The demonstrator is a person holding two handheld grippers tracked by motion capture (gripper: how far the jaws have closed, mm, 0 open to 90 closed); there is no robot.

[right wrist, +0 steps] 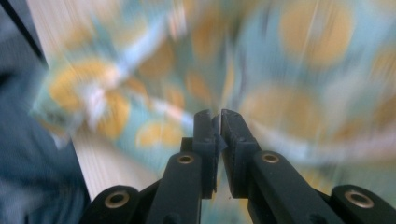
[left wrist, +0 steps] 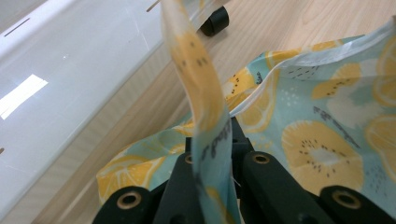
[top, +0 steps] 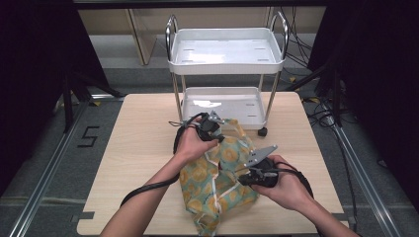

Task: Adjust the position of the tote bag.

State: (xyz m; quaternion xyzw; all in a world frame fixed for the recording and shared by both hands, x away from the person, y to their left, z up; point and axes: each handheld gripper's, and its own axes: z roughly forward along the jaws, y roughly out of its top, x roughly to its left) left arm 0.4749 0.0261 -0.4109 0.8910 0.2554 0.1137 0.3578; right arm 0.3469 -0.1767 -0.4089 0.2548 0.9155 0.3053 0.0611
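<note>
left gripper: jaws clamped on the bag's strap, lifted off the table, probably to hold the mouth open | right gripper: jaws nearly closed, thin gap, nothing clearly pinched, view blurred | bag: lemon print, crumpled mid-table between both hands, just before the cart
</note>
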